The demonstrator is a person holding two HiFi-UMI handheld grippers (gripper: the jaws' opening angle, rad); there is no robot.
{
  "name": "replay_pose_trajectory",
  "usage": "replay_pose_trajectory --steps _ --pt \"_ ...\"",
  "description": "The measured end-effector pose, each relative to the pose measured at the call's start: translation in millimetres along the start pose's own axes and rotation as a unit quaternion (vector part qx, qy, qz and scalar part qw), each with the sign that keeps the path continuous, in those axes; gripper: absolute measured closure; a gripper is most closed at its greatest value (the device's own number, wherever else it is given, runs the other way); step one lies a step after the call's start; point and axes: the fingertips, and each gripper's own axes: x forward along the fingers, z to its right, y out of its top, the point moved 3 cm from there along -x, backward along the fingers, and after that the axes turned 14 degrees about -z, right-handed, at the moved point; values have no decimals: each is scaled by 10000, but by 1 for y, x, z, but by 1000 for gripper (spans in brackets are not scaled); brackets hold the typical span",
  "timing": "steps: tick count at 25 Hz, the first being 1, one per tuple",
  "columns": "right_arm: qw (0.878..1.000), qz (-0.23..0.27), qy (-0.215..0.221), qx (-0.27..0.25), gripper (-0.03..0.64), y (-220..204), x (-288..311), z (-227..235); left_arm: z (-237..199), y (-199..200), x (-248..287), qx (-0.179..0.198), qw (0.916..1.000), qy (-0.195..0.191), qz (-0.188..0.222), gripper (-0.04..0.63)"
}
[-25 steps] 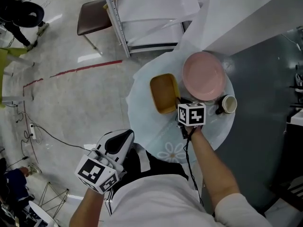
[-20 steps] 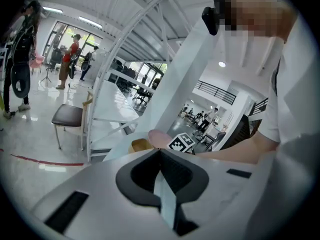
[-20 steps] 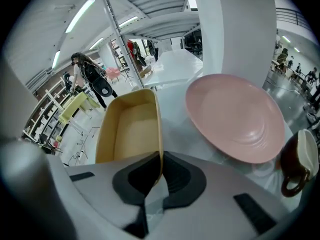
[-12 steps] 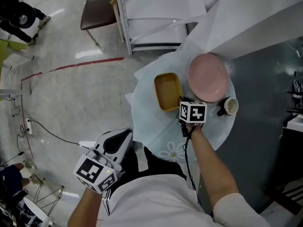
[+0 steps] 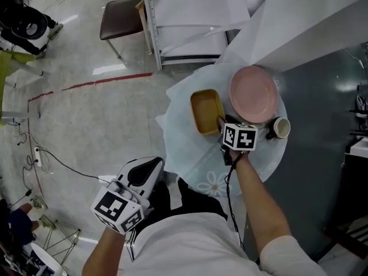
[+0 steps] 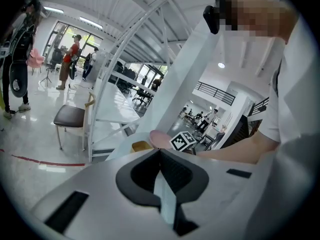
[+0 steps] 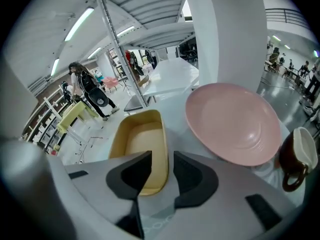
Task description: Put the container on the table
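A yellow rectangular container [image 5: 206, 111] [image 7: 137, 149] lies flat on the round table [image 5: 190, 154], left of the pink plate. My right gripper [image 5: 221, 123] [image 7: 162, 159] points steeply down at the container's near right corner. Its jaws are opening: they stand apart astride the right rim, one inside the container and one outside, and the pads do not press on it. My left gripper [image 5: 154, 164] [image 6: 160, 151] hangs low beside the person's body, off the table, shut with nothing in it.
A pink plate [image 5: 253, 94] [image 7: 232, 121] sits right of the container, and a brown-and-white cup [image 5: 279, 128] [image 7: 300, 159] stands at the table's right edge. A white shelf frame [image 5: 152, 27] and a brown chair [image 5: 121, 19] stand beyond. Cables [image 5: 46, 160] run over the floor on the left.
The view has slid slightly. The right gripper stays at the container's near right corner, the container lies still on the table, and the left gripper has barely shifted.
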Motion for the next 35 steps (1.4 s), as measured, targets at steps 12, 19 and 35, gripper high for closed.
replay_pose_trajectory --steps 12,19,35 --pt "9948 951 337 103 479 -5 -89 -17 30 15 -17 572 9981 -231 75 575" --pt "9868 1445 709 184 479 -25 -152 -34 52 22 -34 976 9942 -408 182 575" --pt "9616 2365 1376 238 496 -86 -261 -87 114 33 -59 1807 9793 -855 314 575"
